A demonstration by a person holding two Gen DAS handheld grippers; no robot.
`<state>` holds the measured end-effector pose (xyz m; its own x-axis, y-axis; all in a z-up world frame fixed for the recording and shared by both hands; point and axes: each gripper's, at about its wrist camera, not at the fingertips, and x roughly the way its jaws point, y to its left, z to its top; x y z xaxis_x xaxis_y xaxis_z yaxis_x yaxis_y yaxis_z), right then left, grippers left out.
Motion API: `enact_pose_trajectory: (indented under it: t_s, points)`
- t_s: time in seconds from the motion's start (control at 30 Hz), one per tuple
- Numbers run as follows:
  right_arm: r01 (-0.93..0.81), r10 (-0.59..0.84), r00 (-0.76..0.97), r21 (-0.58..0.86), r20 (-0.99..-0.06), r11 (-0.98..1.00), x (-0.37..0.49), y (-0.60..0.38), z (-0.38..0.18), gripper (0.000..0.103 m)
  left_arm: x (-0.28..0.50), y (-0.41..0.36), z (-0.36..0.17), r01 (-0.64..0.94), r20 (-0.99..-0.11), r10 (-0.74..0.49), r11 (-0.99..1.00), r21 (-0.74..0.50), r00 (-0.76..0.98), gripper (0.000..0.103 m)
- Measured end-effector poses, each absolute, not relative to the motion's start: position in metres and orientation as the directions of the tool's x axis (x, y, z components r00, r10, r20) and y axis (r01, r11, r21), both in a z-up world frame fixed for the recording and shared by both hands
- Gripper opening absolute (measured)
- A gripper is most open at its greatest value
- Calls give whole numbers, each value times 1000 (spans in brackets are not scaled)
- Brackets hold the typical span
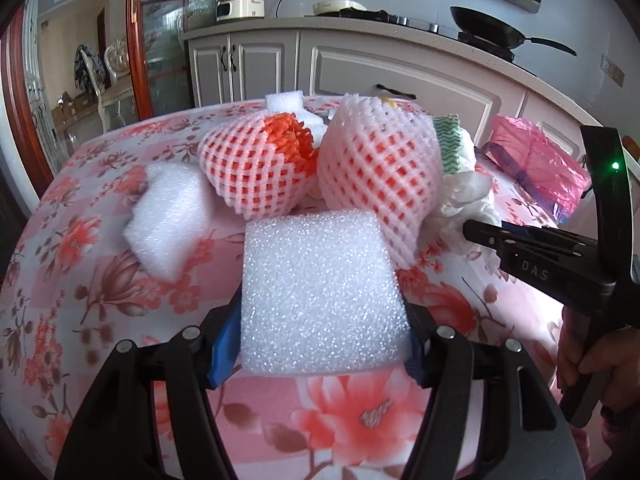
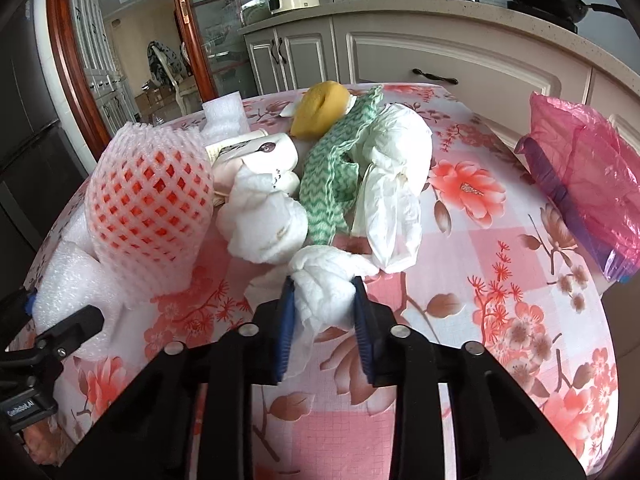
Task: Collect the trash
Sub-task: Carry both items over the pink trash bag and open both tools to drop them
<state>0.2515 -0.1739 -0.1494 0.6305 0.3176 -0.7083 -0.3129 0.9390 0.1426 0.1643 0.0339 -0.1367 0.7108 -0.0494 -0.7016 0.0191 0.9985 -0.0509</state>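
My left gripper (image 1: 320, 344) is shut on a white foam block (image 1: 320, 292), held just above the floral tablecloth. Behind it lie two foam fruit nets (image 1: 256, 172) (image 1: 380, 168) and another foam piece (image 1: 168, 220). My right gripper (image 2: 324, 320) is shut on a crumpled white tissue (image 2: 324, 292) at the near edge of the trash pile. That pile holds more tissue wads (image 2: 264, 224), a green zigzag cloth (image 2: 332, 176), a white glove (image 2: 392, 216) and a yellow sponge (image 2: 320, 108). The right gripper also shows in the left wrist view (image 1: 480, 236).
A pink plastic bag (image 2: 588, 180) lies at the table's right edge, also in the left view (image 1: 536, 160). The table (image 2: 500, 320) has a pink floral cloth. White kitchen cabinets (image 1: 360, 68) and a counter with a black pan (image 1: 492, 32) stand behind.
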Motion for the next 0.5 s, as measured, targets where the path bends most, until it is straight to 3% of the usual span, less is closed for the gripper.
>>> enact_pose_trajectory:
  t_s: [0.5]
  points:
    - [-260, 314, 751, 177, -581, 949, 187, -216, -101, 24, 135, 1, -97, 97, -598, -98, 995, -34, 796, 63]
